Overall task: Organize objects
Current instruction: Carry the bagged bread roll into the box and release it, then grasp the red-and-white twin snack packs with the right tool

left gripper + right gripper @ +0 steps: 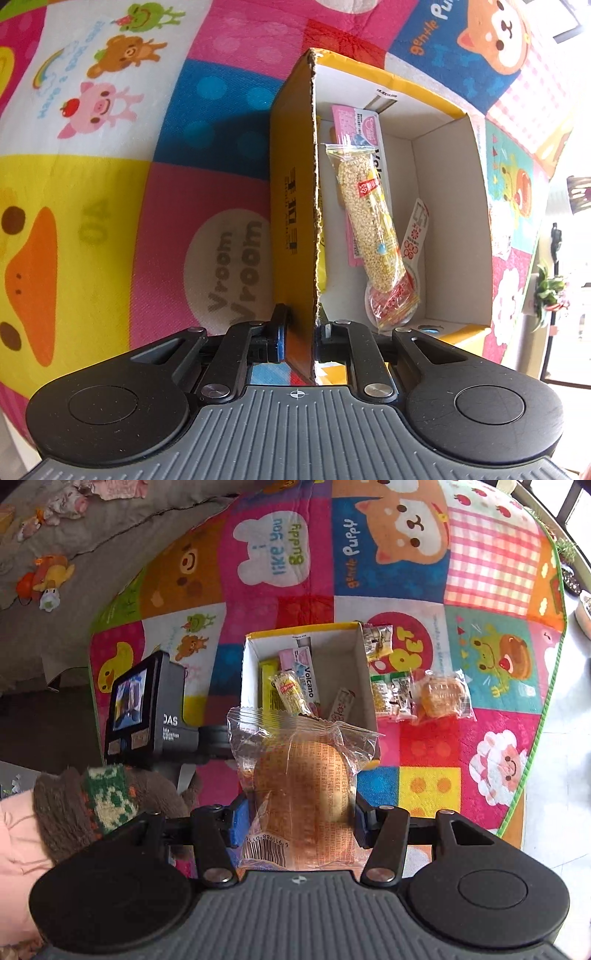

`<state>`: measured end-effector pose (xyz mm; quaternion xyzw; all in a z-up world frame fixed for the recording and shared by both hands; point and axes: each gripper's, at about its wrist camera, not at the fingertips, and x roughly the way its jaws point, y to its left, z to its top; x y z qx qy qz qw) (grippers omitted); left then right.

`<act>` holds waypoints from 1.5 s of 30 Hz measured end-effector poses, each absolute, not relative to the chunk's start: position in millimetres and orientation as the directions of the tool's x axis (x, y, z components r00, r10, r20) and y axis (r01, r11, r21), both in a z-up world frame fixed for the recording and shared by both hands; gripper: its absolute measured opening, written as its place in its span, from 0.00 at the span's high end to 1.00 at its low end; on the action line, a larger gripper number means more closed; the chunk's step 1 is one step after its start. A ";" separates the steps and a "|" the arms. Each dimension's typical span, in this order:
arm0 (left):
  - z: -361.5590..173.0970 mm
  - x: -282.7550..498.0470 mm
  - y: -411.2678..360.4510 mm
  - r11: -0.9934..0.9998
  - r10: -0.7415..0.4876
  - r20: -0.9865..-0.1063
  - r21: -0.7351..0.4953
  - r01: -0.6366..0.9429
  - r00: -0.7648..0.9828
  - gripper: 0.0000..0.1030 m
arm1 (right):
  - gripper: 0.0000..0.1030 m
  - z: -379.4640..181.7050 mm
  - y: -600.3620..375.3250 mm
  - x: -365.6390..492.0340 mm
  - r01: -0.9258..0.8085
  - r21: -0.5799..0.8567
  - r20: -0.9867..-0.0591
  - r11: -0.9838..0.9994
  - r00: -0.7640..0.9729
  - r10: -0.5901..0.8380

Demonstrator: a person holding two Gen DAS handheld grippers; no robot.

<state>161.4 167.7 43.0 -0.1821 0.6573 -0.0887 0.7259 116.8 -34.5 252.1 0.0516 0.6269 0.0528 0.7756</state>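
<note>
- Underneath, a soft woven play mat (417,734) of bright cartoon squares, its green-piped edge curving down the right of the right wrist view onto pale floor; wide bare patches left of the box in the left wrist view.
- Centre frame, an open cardboard box (295,206), yellow outside, white inside, torn corrugated rim along its left wall; right half of the floor inside bare.
- Lower left of the right wrist view, a fuzzy brown knitted sleeve (110,801) beside a black camera unit (144,709) at the box's left wall.
- Left gripper (301,332) pinching that torn wall near the bottom of the frame, one pad outside, one inside.
- Right gripper (301,819) clamped on a round golden pastry (303,797) in crinkly clear wrap, hanging near the box's near edge.
- Inside, a long sesame bar (369,221) in clear film lying across a pink flat packet (354,122).
- Right of the box on the mat, a wrapped cake (441,696) just beside small printed sachets (391,694).
</note>
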 end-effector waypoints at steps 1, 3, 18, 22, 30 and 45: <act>41.6 162.8 168.3 0.915 -0.373 -0.920 -0.386 -0.114 0.122 0.85 | 0.49 250.2 -34.4 122.9 -0.011 0.155 -0.966 0.988 0.208 0.153; 39.2 161.7 168.1 0.912 -0.379 -0.917 -0.393 -0.118 0.125 0.85 | 0.49 246.3 -33.1 135.4 -0.002 0.169 -0.964 0.986 0.210 0.166; 41.2 162.3 170.6 0.917 -0.358 -0.927 -0.371 -0.143 0.107 0.84 | 0.35 233.5 -47.0 211.5 -0.047 0.082 -0.943 0.996 0.319 0.092; 41.6 164.2 167.7 0.918 -0.349 -0.932 -0.362 -0.164 0.102 0.84 | 0.32 224.1 -71.4 191.6 -0.019 0.090 -0.953 0.996 0.287 0.092; 45.6 165.7 154.6 0.942 -0.273 -0.959 -0.281 -0.185 0.072 0.87 | 0.31 187.0 -150.3 140.7 0.119 0.057 -0.984 0.991 0.174 0.036; 48.0 171.3 135.2 0.938 -0.174 -0.985 -0.167 -0.303 0.002 0.89 | 0.31 118.5 -156.3 294.0 -0.054 0.241 -0.957 0.969 0.156 0.246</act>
